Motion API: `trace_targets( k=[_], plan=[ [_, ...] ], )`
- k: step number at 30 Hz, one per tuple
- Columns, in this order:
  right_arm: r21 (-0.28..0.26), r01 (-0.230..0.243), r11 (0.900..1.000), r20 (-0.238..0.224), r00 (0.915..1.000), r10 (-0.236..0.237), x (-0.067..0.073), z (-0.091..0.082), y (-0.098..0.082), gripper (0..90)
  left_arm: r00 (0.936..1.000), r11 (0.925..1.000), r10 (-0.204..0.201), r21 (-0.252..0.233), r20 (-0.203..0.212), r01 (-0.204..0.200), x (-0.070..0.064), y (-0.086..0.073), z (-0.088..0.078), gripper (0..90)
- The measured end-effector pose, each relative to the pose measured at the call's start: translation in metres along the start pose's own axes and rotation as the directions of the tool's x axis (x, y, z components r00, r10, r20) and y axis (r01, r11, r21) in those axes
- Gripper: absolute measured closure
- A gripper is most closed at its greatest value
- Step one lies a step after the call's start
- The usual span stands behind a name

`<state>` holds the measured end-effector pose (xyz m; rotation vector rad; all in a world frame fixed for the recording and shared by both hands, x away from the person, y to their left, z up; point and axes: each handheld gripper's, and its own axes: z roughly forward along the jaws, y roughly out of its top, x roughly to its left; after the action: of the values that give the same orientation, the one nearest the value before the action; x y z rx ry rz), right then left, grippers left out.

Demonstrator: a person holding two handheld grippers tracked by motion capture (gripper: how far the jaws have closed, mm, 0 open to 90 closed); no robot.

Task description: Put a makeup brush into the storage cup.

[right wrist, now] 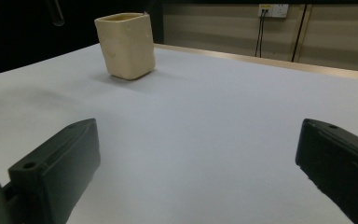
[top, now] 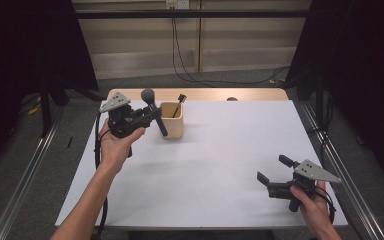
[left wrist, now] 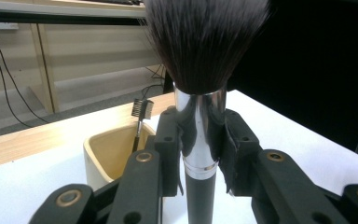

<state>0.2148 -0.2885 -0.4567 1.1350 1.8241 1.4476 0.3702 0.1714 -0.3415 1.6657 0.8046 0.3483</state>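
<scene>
Black-bristled, chrome-collared makeup brush (left wrist: 200, 93), clamped by my left gripper (top: 147, 116) beside the square cream holder (top: 172, 120), I judge ready for lowering inside; right gripper (top: 275, 172) gapes empty.

In the left gripper view the makeup brush (left wrist: 200, 93) loses its bristle top at the upper edge and its handle end at the lower edge. The small comb brush (left wrist: 140, 122) sinks into the cup (left wrist: 98, 161), its lower stem hidden. In the high view, that comb brush's head above the cup is too small to make out.
</scene>
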Motion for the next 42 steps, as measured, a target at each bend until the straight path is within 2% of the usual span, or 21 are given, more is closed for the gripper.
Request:
trace_targets(
  k=[8,10,17,23,25,29,35,42],
  plan=[
    [0.005,-0.015,1.000,-0.004,0.9999,0.015,0.000,0.001,-0.001,0.0,0.9999,0.9998,0.012,-0.012,-0.009,-0.012,0.001,0.012,0.003,71.2],
    [0.001,-0.012,1.000,-0.006,0.9999,0.012,0.000,0.001,-0.001,0.0,0.9996,0.9998,0.020,-0.008,-0.017,-0.021,0.002,0.016,0.005,71.2],
    [0.001,0.009,1.000,-0.002,1.0000,-0.009,0.002,0.002,-0.001,0.0,0.9993,0.9999,0.009,-0.009,-0.036,-0.010,0.009,0.027,0.014,71.2],
    [-0.002,-0.003,1.000,0.004,1.0000,0.003,0.001,0.001,-0.001,0.0,0.9983,0.9992,0.038,-0.014,-0.045,-0.039,0.007,0.035,0.018,71.2],
    [-0.004,0.000,1.000,0.004,1.0000,0.001,0.002,0.001,-0.001,0.0,0.9979,0.9992,0.036,-0.014,-0.054,-0.036,0.009,0.037,0.020,71.2],
    [0.000,0.006,1.000,-0.002,1.0000,-0.006,0.002,0.001,-0.001,0.0,0.9969,0.9990,0.034,-0.026,-0.071,-0.036,0.014,0.036,0.028,71.2],
    [-0.003,0.002,1.000,0.000,1.0000,-0.002,0.002,0.000,-0.002,0.0,0.9956,0.9997,0.019,-0.013,-0.092,-0.020,0.024,0.031,0.040,71.2],
    [0.000,0.009,1.000,0.001,1.0000,-0.009,0.002,0.000,-0.002,0.0,0.9936,0.9994,0.031,-0.013,-0.108,-0.032,0.029,0.027,0.048,71.2]
  ],
)
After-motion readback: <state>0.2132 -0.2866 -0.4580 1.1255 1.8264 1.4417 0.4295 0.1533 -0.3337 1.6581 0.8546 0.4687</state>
